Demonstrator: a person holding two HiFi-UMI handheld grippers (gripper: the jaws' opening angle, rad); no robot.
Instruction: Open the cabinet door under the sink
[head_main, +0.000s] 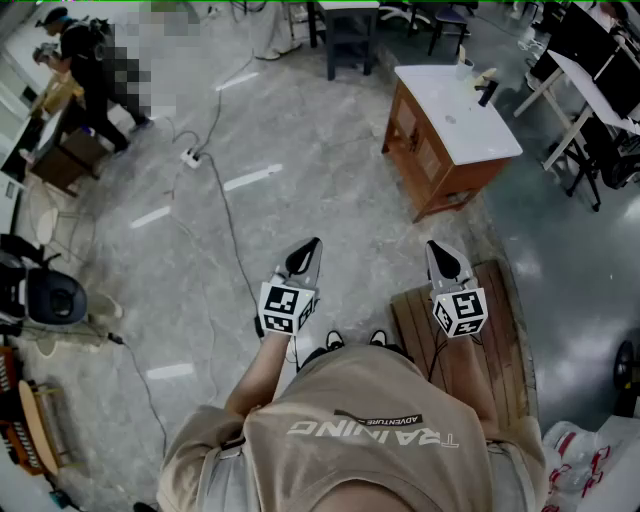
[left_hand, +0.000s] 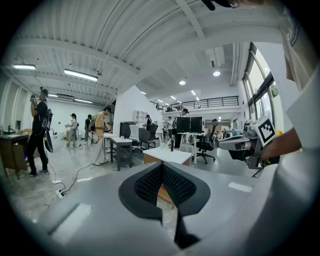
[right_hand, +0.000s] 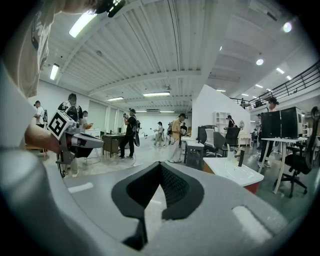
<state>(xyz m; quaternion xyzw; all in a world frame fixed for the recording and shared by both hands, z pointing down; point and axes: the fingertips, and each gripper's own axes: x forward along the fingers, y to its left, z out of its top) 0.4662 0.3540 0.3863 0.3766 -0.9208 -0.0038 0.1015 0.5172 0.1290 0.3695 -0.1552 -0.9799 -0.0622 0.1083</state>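
The sink cabinet (head_main: 450, 140) stands well ahead of me on the grey floor: a wooden body, a white top and a black faucet (head_main: 487, 92). Its shut doors (head_main: 408, 140) face left in the head view. My left gripper (head_main: 303, 258) and right gripper (head_main: 447, 262) are held side by side in front of my body, far short of the cabinet. Both are shut with nothing between their jaws. The left gripper view shows the cabinet (left_hand: 165, 156) just past the closed left gripper (left_hand: 162, 167). In the right gripper view it (right_hand: 235, 172) lies right of the closed right gripper (right_hand: 160, 167).
A power strip (head_main: 190, 157) and cables trail over the floor to the left. A wooden pallet (head_main: 497, 340) lies under my right side. People (head_main: 85, 70) stand at the far left. Desks (head_main: 350, 30) and a white table (head_main: 600, 90) ring the back and right.
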